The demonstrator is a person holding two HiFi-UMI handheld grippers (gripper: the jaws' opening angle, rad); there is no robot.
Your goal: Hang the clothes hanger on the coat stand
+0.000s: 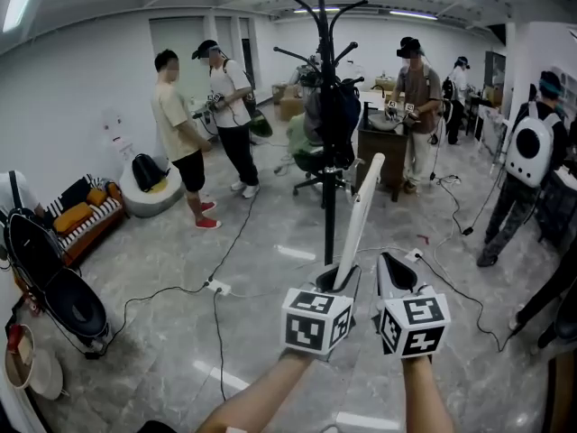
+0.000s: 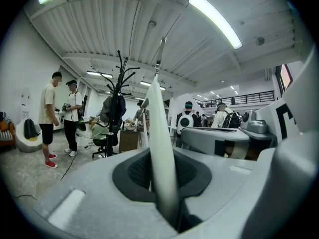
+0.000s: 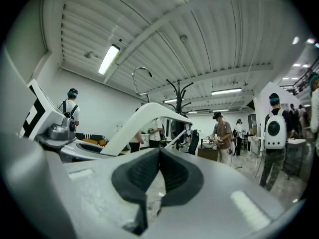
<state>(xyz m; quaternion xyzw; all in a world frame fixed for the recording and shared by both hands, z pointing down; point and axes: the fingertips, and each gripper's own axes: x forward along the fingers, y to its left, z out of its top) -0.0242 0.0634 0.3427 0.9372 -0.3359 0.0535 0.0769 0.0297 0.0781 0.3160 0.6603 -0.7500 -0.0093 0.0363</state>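
A tall black coat stand (image 1: 326, 106) with branching hooks rises from the floor straight ahead of me, some way off. My left gripper (image 1: 335, 282) is shut on one arm of a white clothes hanger (image 1: 361, 210), which slants up and to the right in front of the stand's pole. In the left gripper view the hanger arm (image 2: 160, 148) runs up from between the pads, its metal hook (image 2: 160, 49) on top, with the stand (image 2: 119, 91) further left. My right gripper (image 1: 394, 276) is beside the left one, shut and holding nothing. From the right gripper view the hanger (image 3: 144, 117) curves past at left.
A dark office chair (image 1: 326, 147) draped with clothes stands right behind the stand, beside a wooden desk (image 1: 383, 147). Several people stand around the room. Cables and a power strip (image 1: 216, 287) lie on the grey floor. A striped sofa (image 1: 86, 219) and a black stroller (image 1: 50, 282) are at left.
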